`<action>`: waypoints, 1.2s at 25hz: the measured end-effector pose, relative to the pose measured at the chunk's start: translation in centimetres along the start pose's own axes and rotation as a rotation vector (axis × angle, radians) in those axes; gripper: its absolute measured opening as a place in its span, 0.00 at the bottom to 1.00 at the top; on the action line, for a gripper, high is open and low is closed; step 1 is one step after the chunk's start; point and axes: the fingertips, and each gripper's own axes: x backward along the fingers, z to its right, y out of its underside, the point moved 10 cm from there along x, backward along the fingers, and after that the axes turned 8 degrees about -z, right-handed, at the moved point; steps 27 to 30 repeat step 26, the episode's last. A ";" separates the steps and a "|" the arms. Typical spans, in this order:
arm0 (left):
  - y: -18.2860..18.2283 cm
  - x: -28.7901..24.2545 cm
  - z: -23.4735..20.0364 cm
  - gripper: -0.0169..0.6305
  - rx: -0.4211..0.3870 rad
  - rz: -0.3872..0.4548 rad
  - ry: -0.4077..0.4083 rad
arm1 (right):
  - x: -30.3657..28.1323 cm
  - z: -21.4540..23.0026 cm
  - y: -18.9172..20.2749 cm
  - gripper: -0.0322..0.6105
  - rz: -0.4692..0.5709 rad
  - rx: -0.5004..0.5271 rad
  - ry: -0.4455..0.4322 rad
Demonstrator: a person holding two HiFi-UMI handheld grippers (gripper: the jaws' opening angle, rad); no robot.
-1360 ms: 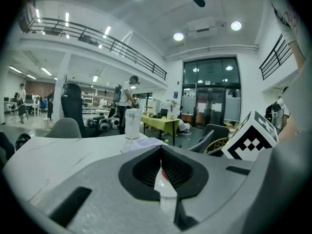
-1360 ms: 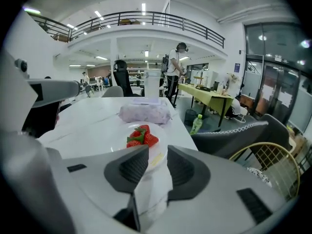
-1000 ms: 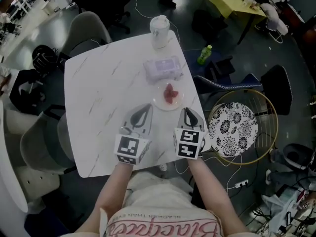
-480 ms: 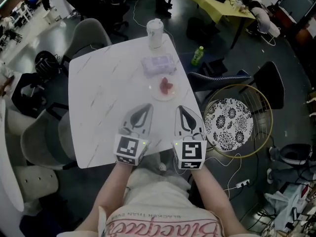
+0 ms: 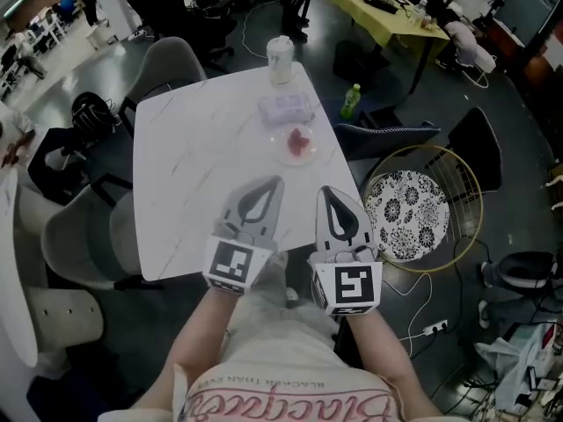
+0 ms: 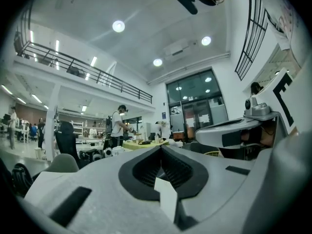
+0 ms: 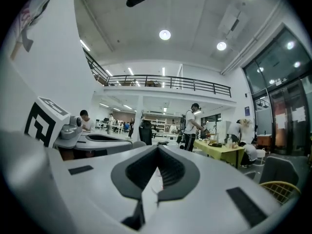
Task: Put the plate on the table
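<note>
A small pale plate with red food on it rests on the white marble table, near the table's right edge. My left gripper and right gripper hover side by side over the table's near edge, well short of the plate. Both are shut with nothing between their jaws. The left gripper view shows its jaws closed tip to tip against the room beyond. The right gripper view shows the same for its own jaws. Neither gripper view takes in the plate or the table.
A pack of wipes and a lidded cup stand beyond the plate. A round patterned stool in a gold wire frame is right of the table. Grey chairs stand at the left, and a green bottle is on the floor.
Both grippers have drawn back from the plate toward the table's near edge. The plate has stayed where it was on the table.
</note>
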 end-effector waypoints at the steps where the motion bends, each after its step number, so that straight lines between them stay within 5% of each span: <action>1: -0.4 0.4 0.3 0.03 -0.005 0.012 0.004 | 0.5 -0.3 -0.3 0.05 0.008 0.001 0.001; 30: -3.6 3.0 1.1 0.03 -0.034 0.068 0.069 | 2.3 -3.0 -3.0 0.05 0.059 -0.017 0.053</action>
